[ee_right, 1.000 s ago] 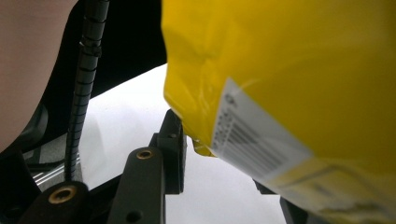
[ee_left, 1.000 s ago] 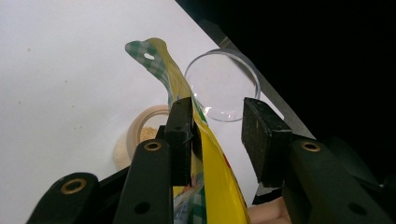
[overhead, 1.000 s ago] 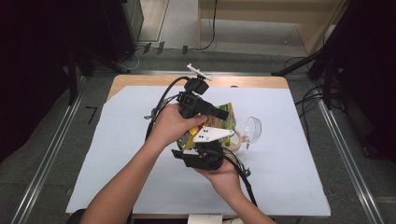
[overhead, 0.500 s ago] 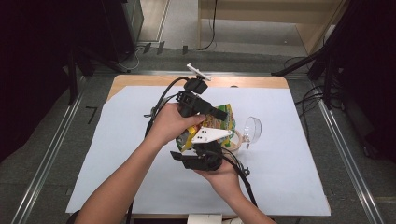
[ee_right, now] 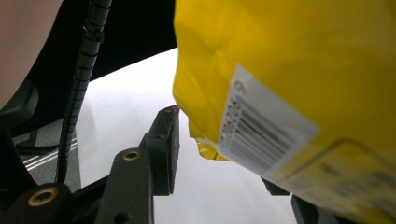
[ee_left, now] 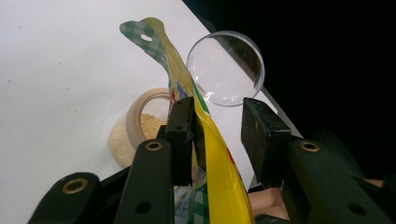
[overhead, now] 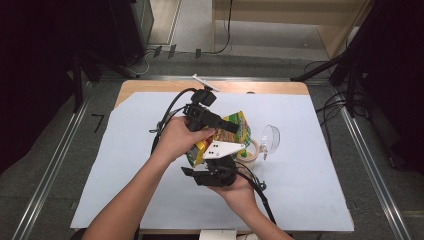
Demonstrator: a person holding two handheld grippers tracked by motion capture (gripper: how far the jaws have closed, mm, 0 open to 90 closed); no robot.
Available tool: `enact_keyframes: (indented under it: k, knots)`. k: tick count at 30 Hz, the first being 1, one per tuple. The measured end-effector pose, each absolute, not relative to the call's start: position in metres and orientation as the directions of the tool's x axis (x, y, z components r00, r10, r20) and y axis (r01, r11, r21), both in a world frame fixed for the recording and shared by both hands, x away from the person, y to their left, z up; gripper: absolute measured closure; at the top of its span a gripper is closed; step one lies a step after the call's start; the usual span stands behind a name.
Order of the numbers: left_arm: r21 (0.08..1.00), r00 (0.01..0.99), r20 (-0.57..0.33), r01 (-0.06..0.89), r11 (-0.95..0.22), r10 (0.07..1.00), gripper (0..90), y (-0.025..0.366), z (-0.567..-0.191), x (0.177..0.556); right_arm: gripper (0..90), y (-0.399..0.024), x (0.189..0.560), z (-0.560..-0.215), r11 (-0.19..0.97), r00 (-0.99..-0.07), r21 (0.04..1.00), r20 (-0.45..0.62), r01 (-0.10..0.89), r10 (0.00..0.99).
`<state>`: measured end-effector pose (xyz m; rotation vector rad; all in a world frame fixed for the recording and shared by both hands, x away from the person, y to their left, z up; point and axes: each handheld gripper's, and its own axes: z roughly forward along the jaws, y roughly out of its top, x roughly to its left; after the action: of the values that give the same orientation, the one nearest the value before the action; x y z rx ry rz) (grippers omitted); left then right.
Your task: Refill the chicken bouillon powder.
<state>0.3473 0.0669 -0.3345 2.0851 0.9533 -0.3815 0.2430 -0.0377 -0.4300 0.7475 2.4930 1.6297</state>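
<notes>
- The yellow snack bag (overhead: 235, 131) hangs tilted over the small round cup (overhead: 251, 151) near the middle of the table (overhead: 310, 200). Its long axis runs from the left gripper (overhead: 227, 125) above down toward the cup, and crumbs already lie in the cup (ee_left: 140, 125).
- From the left gripper view, the bag (ee_left: 210, 154) passes between the jaws and lies against one pad. The other pad stands clear of it, so I would call these jaws open around the bag rather than clamped.
- The right gripper (overhead: 220, 167) sits under the bag's lower end, nearer the person. Its jaws have just been opening. In the right gripper view the barcode end of the bag (ee_right: 289, 93) sits above and between them, one pad just beside it, not pressing.
- A clear domed lid (overhead: 270, 140) rests just beside the cup, on the far right.
- The table carries a white sheet; a grey floor, metal rails and cables surround it.
</notes>
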Motion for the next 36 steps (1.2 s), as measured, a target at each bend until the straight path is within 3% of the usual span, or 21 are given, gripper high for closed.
enact_keyframes:
  k: [16,36]
  knots:
    - [0.519,0.668,-0.542,0.743,-0.421,0.51,67.6,0.071,-0.34,0.342,53.3,-0.037,0.24,-0.44,0.347,-0.903,0.884,0.163,0.313,0.398]
    - [0.518,0.715,-0.469,0.698,-0.494,0.519,79.8,0.075,-0.351,0.336,53.9,-0.031,0.235,-0.454,0.412,-0.923,0.875,0.094,0.255,0.372]
